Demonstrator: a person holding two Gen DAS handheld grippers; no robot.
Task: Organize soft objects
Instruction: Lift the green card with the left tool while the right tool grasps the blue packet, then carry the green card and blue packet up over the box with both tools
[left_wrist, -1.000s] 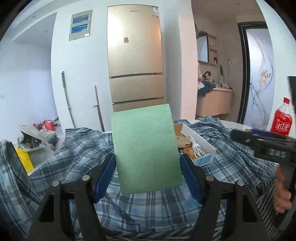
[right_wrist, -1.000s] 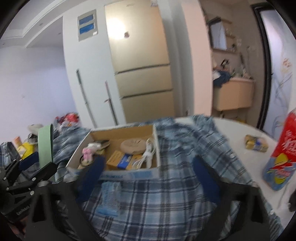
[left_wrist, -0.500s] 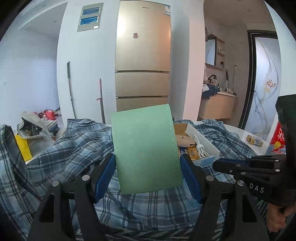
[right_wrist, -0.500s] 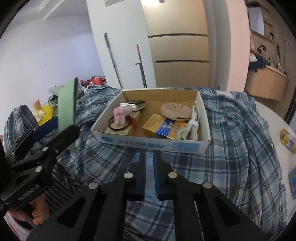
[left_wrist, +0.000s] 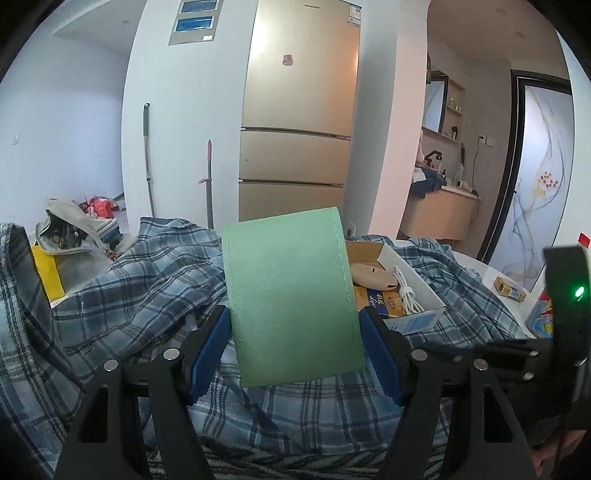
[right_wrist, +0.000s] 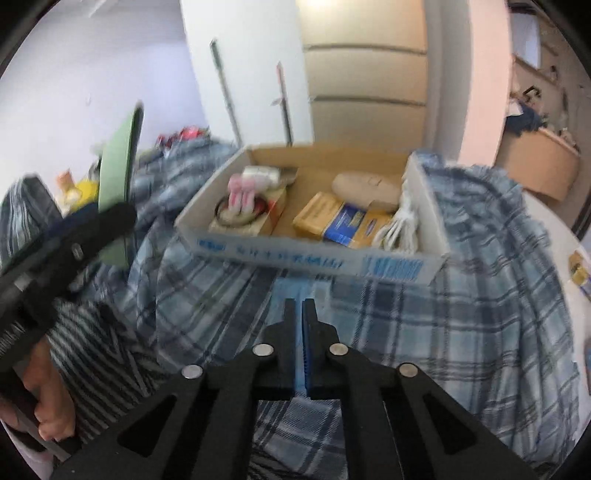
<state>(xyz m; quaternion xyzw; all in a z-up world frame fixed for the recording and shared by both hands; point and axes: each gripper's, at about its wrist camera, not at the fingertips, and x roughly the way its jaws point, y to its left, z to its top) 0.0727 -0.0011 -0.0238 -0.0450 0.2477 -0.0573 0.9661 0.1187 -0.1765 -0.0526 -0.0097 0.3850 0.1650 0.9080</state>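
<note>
My left gripper is shut on a flat green pad and holds it upright above the blue plaid cloth. The pad shows edge-on at the left of the right wrist view. My right gripper is shut just above the cloth, in front of the cardboard box. A pale blue packet lies under its tips; I cannot tell if it is pinched. The box holds a pink plush toy, a tan pouch, a yellow-blue pack and a white cable.
The box also shows in the left wrist view, right of the pad. A red-labelled bottle and a small yellow packet stand on the white table at far right. A fridge and clutter lie behind.
My right gripper went from wide open to shut and moved down and forward toward the box's front wall. My left gripper holds the green pad the same way, its view shifted slightly.
</note>
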